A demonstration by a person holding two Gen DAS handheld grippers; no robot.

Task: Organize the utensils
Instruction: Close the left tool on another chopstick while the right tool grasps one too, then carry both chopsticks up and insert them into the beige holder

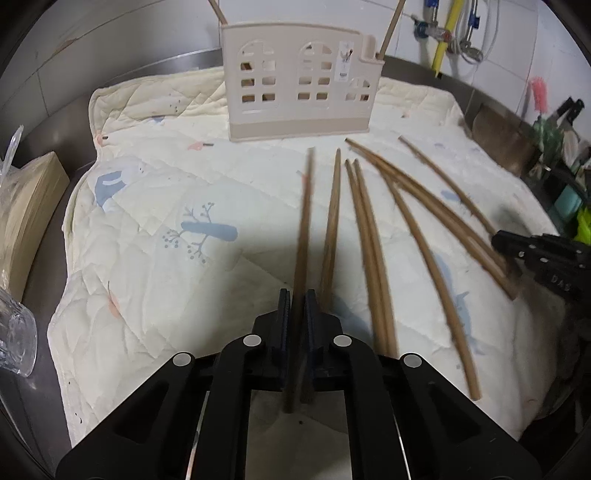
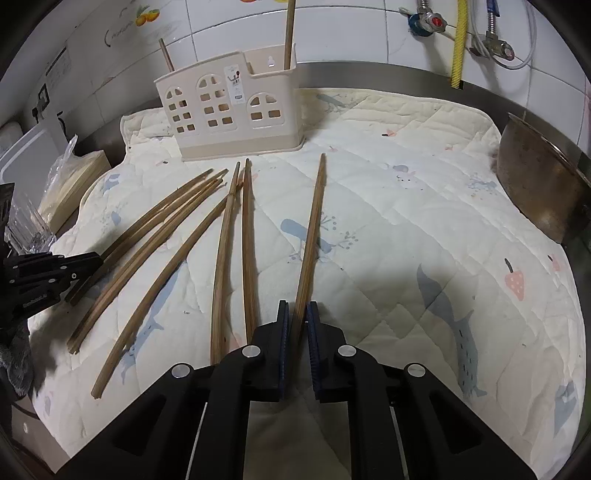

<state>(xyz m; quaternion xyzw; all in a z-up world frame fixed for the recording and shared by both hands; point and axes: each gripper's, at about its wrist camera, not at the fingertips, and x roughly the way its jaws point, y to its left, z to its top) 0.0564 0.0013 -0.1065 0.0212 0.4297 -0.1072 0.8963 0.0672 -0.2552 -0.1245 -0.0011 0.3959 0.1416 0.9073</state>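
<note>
Left gripper (image 1: 298,295) clamps one chopstick (image 1: 303,221); right gripper (image 2: 297,306) pinches another chopstick (image 2: 312,229) over the quilt (image 2: 406,221).

Quilted mat and kitchen clutter on a steel bench

A cream quilted mat (image 2: 388,206) printed with whales covers the steel bench (image 1: 55,144); a yellow hose (image 2: 459,44) hangs on the white tiled wall (image 2: 332,33), a clear glass (image 1: 14,332) stands left, a brown pan (image 2: 535,184) right.
</note>
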